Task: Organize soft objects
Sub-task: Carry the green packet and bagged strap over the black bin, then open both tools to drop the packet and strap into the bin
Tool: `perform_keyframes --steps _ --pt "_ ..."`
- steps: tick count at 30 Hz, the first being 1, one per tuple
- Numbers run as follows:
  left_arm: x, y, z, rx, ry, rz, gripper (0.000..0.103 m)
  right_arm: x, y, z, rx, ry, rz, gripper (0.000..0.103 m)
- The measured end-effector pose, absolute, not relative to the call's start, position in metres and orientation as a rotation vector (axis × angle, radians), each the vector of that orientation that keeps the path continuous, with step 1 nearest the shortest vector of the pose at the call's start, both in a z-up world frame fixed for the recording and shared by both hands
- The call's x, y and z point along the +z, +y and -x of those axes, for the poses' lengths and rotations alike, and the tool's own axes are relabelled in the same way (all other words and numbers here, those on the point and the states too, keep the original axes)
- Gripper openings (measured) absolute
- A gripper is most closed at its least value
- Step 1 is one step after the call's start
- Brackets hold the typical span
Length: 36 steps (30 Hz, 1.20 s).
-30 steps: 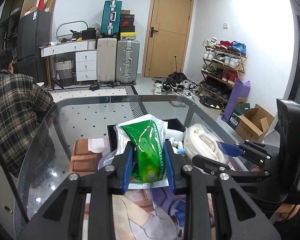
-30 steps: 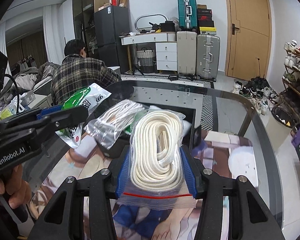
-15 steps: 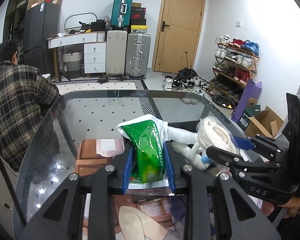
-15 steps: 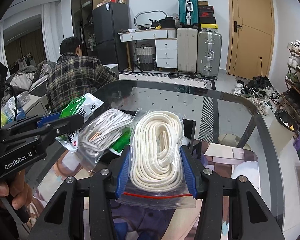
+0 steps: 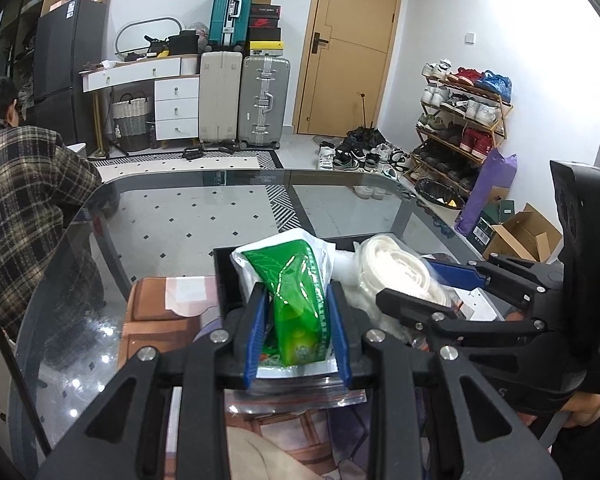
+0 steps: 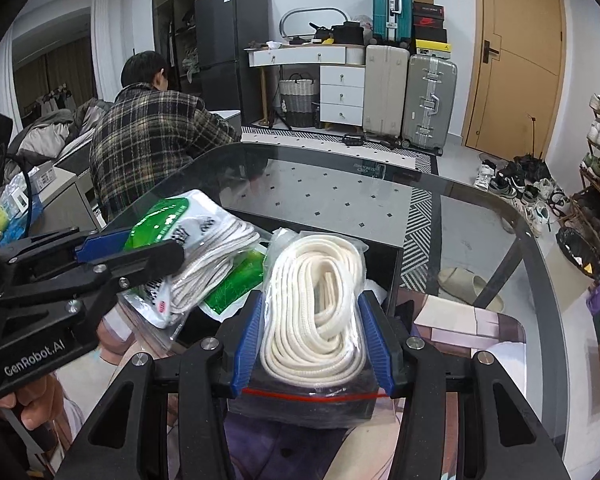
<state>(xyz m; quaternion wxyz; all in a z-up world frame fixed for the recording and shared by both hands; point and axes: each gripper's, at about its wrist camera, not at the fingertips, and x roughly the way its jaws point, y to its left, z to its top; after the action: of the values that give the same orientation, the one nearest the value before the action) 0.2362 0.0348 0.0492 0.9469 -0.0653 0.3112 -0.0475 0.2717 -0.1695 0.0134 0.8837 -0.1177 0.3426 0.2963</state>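
We carry two matching tools. Our left gripper (image 5: 298,332) is matte black plastic, with angular linkage arms, silver round-head screws at the joints and ribbed blue pads (image 5: 255,334) lining the fingers. Our right gripper (image 6: 314,338) has the same black frame, silver screws and blue pads (image 6: 247,340). White lettering "GenRobot.AI" marks the left body in the right wrist view; a small green light glows on the right body in the left wrist view. Bare skin shows on our left hand (image 6: 32,400).

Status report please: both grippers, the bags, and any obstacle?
Left gripper shut on green bag. Right gripper shut on rope bag. Both over black tray. No obstacle seen.
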Motion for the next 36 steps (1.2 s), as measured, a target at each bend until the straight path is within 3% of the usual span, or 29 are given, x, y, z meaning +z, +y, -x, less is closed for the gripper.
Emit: perform_keyframes --steps 21,23,25,27,30,32,34,36 --pt "0.031 0.023 -0.260 -0.160 0.686 0.143 0.029 -0.003 -0.159 -0.278 0.649 0.713 0.330 0.048" --pt "0.033 0.021 -0.260 -0.163 0.696 0.141 0.034 -0.002 -0.162 -0.276 0.656 0.704 0.324 0.049" --pt "0.035 0.021 -0.258 -0.176 0.694 0.155 0.050 0.001 -0.166 -0.272 0.667 0.686 0.312 0.052" --pt "0.038 0.020 -0.254 -0.170 0.682 0.149 0.058 0.005 -0.172 -0.265 0.660 0.656 0.312 0.057" --pt "0.043 0.019 -0.248 -0.172 0.680 0.138 0.063 0.012 -0.182 -0.258 0.644 0.627 0.298 0.074" --pt "0.049 0.018 -0.241 -0.168 0.666 0.127 0.072 0.016 -0.189 -0.253 0.632 0.617 0.279 0.086" --pt "0.053 0.020 -0.232 -0.149 0.644 0.118 0.089 0.020 -0.195 -0.249 0.618 0.607 0.262 0.091" --pt "0.058 0.023 -0.224 -0.141 0.621 0.115 0.096 0.024 -0.201 -0.243 0.605 0.599 0.241 0.095"
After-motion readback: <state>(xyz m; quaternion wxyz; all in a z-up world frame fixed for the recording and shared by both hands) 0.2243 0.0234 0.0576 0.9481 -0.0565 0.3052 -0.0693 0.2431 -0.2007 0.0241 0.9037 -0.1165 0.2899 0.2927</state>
